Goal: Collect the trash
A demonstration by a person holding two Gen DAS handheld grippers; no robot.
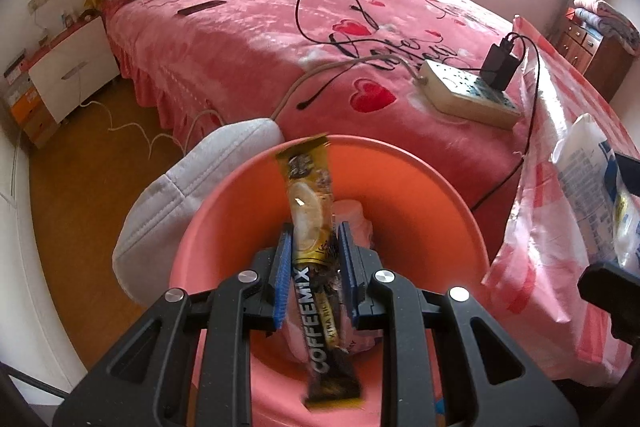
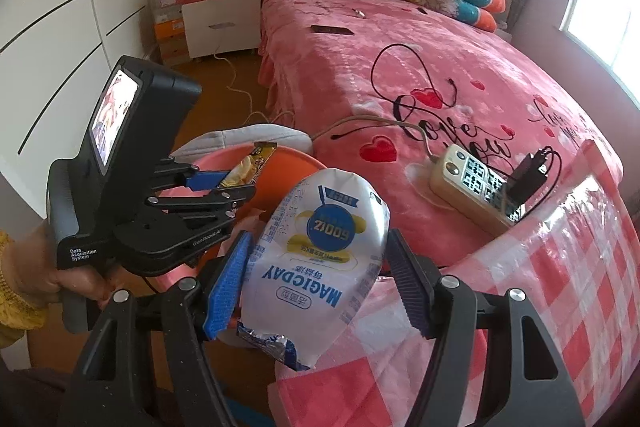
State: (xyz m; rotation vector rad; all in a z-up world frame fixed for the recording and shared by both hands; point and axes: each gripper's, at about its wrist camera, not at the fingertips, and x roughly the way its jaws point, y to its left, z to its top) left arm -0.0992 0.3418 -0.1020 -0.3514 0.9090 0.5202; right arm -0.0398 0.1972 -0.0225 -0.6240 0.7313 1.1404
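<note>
A coffee sachet (image 1: 310,251) is clamped in the left gripper (image 1: 313,255) over the orange bin (image 1: 420,195); a white pouch (image 2: 320,259) is gripped by the right gripper (image 2: 320,279).

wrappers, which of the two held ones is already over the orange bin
The gold Coffeemix sachet in the left gripper; the white Magicday pouch sits beside the bin.

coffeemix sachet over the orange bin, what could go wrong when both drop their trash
The Coffeemix sachet is long and its top reaches the far rim of the orange bin, so it may catch there. The right tongs hold the Magicday pouch short of the bin, behind the left tongs; released now it likely lands on the checked plastic sheet.
</note>
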